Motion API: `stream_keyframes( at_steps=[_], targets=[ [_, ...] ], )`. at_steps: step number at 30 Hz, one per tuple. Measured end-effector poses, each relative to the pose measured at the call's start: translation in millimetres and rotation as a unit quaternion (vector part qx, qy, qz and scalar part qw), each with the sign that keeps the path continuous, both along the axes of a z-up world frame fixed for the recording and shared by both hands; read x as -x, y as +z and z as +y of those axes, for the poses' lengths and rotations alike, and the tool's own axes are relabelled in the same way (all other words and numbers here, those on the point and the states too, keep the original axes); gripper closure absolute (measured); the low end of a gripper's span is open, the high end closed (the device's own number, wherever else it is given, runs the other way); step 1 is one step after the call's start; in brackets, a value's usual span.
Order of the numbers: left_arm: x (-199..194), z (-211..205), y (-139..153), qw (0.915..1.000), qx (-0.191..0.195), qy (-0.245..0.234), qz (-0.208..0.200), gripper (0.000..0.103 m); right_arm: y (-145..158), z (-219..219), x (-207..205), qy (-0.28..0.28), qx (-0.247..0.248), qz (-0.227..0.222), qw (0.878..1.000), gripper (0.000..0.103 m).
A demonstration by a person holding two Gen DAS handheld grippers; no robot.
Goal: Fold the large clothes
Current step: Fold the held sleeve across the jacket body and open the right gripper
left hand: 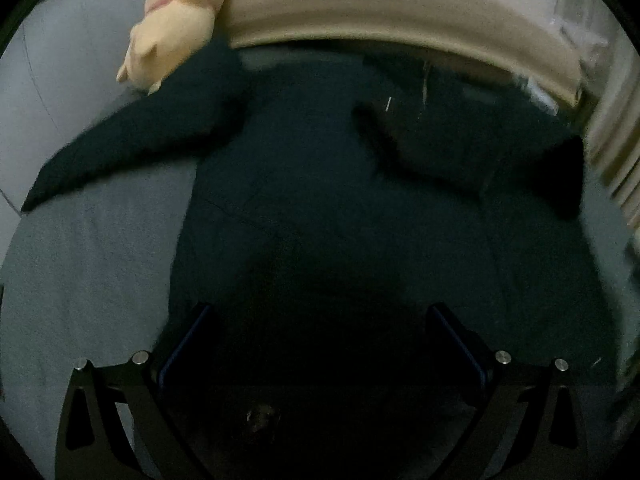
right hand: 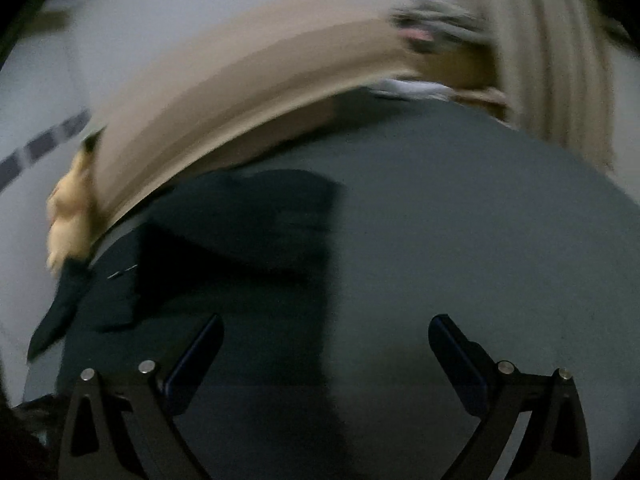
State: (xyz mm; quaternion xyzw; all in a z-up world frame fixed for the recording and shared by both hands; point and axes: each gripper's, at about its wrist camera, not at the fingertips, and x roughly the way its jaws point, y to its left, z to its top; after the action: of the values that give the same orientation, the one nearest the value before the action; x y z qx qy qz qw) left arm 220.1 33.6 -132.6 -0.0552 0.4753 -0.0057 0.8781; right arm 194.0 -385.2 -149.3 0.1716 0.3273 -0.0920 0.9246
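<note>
A large dark long-sleeved garment lies spread on a grey bed sheet. Its left sleeve stretches out to the left. Its right sleeve lies folded in over the body. My left gripper is open and empty, held above the garment's lower part. In the right wrist view the garment lies at left, blurred. My right gripper is open and empty above the garment's right edge and the sheet.
A cream plush toy rests at the bed's far left against the beige headboard; it also shows in the right wrist view. A pale wall runs along the left. Curtains hang at the right.
</note>
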Motion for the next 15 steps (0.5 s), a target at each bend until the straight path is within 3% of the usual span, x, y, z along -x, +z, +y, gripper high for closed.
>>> stream_keyframes(
  at_steps=[3,6,12,14,15],
  targets=[
    [-31.0,-1.0,24.9,0.9973,0.072,-0.012,-0.003,0.000,-35.8,-34.4,6.5,-0.047,-0.066,0.026,0.996,0.000],
    [-73.5,0.2,31.8,0.9881,0.153,-0.005,0.004,0.000,-46.9,-39.8,11.6,-0.049,-0.093,0.003,0.994,0.000],
    [-137.7,-4.5,5.9,0.9813,0.184,0.041,0.042,0.000,-51.0,-33.6,9.3,-0.048,-0.083,-0.001,0.995,0.000],
    [-146.8,-12.6,-2.4,0.9807,0.181,0.051,0.053,0.010,-51.5,-34.1,9.2,-0.048,-0.087,-0.005,0.995,0.000],
    [-149.2,-20.1,-5.5,0.9812,0.174,0.051,0.065,0.039,-52.8,-34.8,9.8,-0.048,-0.088,-0.006,0.995,0.000]
  ],
)
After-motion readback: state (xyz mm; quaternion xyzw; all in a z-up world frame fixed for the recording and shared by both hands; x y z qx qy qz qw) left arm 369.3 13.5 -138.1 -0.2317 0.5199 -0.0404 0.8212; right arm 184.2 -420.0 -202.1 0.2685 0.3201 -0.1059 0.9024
